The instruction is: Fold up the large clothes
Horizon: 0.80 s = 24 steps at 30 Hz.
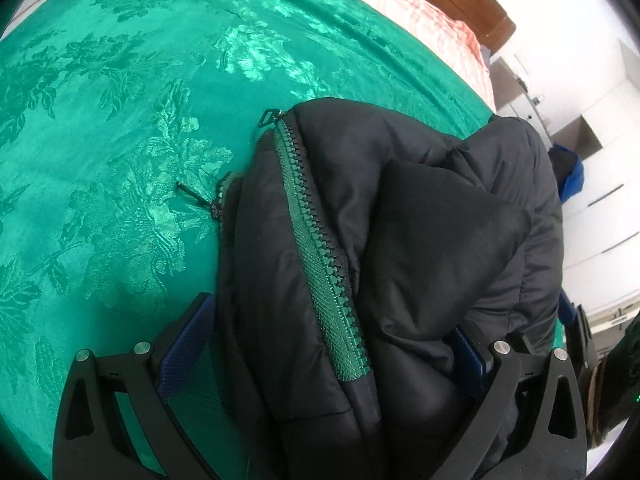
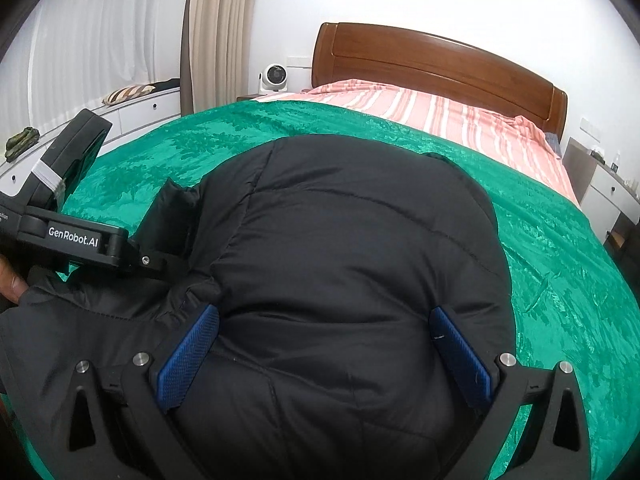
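Observation:
A black padded jacket [image 1: 400,220] with a green zipper [image 1: 320,248] lies bunched on the green bedspread [image 1: 120,120]. My left gripper [image 1: 328,344] is open wide and straddles the jacket's near end. One blue pad [image 1: 188,344] sits at the jacket's left edge over the bedspread, and the other pad [image 1: 472,352] is half buried in cloth. In the right wrist view the jacket [image 2: 340,240] is a rounded black mound. My right gripper [image 2: 324,356] is open, with its blue pads [image 2: 188,360] on either side of the mound. The left gripper's body [image 2: 80,236] reaches into the jacket's left side, held by a hand [image 2: 10,280].
A pink striped sheet [image 2: 420,112] and a wooden headboard [image 2: 440,60] lie beyond the bedspread [image 2: 560,280]. A small white fan [image 2: 274,78] and curtains [image 2: 216,28] stand at the back left, with white drawers [image 2: 140,110] along the left wall. A nightstand [image 2: 608,184] is on the right.

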### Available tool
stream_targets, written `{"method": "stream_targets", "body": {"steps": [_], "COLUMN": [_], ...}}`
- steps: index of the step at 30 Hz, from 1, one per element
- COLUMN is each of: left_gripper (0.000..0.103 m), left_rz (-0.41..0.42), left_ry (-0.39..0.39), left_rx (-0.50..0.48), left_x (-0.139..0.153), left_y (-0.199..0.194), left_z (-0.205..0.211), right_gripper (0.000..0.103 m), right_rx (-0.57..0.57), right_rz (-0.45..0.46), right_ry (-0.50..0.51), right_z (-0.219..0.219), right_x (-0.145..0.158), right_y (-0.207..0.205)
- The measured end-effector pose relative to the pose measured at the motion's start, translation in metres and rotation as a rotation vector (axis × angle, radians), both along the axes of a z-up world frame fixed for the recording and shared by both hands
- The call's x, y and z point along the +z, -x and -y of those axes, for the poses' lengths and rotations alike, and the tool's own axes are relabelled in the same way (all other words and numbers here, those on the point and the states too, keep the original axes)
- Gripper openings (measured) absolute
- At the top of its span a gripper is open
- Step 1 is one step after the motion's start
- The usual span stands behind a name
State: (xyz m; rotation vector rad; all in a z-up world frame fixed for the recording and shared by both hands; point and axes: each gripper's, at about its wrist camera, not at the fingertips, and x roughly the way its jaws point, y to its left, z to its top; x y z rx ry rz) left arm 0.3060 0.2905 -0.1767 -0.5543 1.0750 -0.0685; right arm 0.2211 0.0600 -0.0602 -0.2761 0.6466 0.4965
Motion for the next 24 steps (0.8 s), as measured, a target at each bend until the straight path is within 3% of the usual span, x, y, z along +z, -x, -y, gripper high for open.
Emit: {"method": "stream_targets", "body": {"steps": [19, 24], "left_gripper": [0.103, 0.103], "left_rz": [-0.01, -0.02], "left_ry": [-0.01, -0.029], "left_rx": [-0.003, -0.002], "left_x": [-0.002, 0.001], "left_y": [-0.006, -0.006], "left_z": [0.008, 0.009], "right_gripper": [0.103, 0.103], "right_rx": [0.011, 0.031], "right_rz": [-0.008, -0.031], "right_ry": [-0.038, -0.009], "right_z": [0.008, 0.003], "right_x": [-0.008, 0.019], "right_y": [-0.005, 0.005]}}
